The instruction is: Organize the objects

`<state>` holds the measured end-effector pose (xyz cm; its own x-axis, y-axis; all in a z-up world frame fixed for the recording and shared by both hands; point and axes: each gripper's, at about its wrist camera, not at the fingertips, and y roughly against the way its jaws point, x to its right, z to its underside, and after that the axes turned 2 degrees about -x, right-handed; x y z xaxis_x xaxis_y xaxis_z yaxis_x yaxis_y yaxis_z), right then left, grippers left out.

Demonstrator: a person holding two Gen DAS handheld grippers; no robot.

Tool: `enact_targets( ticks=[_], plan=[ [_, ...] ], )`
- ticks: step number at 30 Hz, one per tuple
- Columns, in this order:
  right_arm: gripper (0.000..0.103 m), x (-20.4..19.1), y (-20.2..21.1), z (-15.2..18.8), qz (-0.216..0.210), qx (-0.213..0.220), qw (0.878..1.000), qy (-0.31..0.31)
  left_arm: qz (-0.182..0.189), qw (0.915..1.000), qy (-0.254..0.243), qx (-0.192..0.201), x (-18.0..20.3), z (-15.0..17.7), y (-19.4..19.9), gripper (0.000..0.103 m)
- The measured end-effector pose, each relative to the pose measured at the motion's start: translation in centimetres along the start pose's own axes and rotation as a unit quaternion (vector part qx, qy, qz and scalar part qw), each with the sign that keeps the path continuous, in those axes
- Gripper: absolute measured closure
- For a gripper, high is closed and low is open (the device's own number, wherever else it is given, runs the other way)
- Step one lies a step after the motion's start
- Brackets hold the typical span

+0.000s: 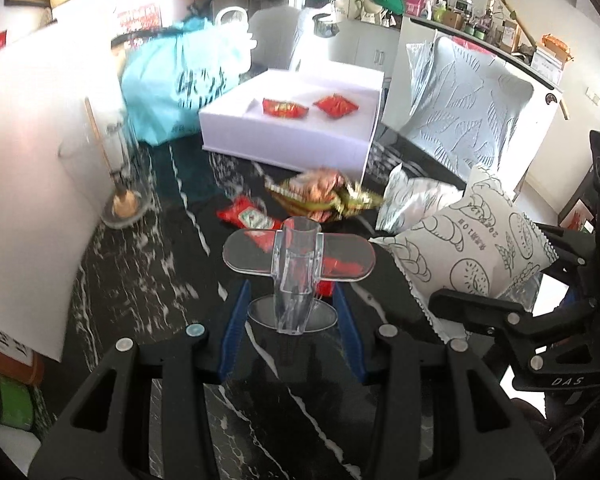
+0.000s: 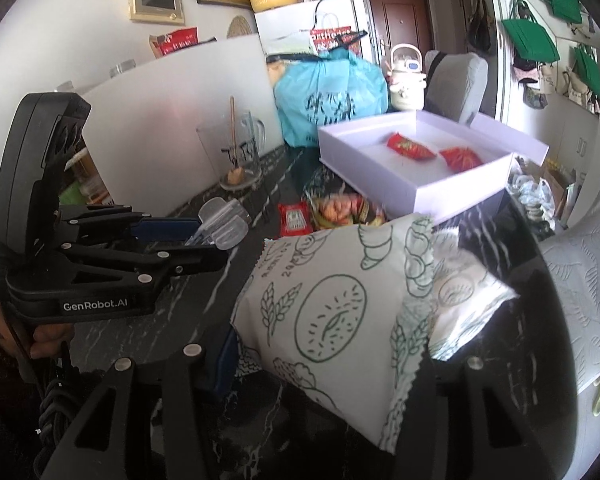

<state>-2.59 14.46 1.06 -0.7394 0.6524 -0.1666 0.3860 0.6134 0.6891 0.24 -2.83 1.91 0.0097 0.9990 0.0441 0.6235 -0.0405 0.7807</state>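
Observation:
A white open box (image 1: 288, 140) (image 2: 460, 196) on the dark marble table holds two red snack packets (image 1: 284, 107) (image 2: 410, 146). In front of it lie a red ketchup-style packet (image 1: 249, 216) (image 2: 294, 219) and a colourful snack bag (image 1: 324, 194) (image 2: 340, 208). My left gripper (image 1: 298, 280) (image 2: 220, 228) has its clear pads close together over the table, with nothing seen between them. My right gripper (image 2: 332, 332) is shut on a white bread bag with green drawings (image 2: 332, 304) (image 1: 476, 252), held above the table to the right of the left gripper.
A glass jug with a wooden spoon (image 1: 120, 176) (image 2: 240, 152) stands by a white board (image 1: 32, 160) on the left. A blue plastic bag (image 1: 180, 84) (image 2: 332, 92) sits behind the box. Another white printed bag (image 1: 412, 196) and a patterned cushion (image 1: 468, 104) lie to the right.

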Motion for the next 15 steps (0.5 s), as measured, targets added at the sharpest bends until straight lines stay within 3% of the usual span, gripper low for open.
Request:
enact_targets(
  ticks=[15],
  plan=[
    [0.050,1.3,2.4,-3.3,0.022,0.024,0.999,-0.004,0.012,0.9993,-0.027,0.023,0.8,-4.7,1.2,0.061]
  ],
)
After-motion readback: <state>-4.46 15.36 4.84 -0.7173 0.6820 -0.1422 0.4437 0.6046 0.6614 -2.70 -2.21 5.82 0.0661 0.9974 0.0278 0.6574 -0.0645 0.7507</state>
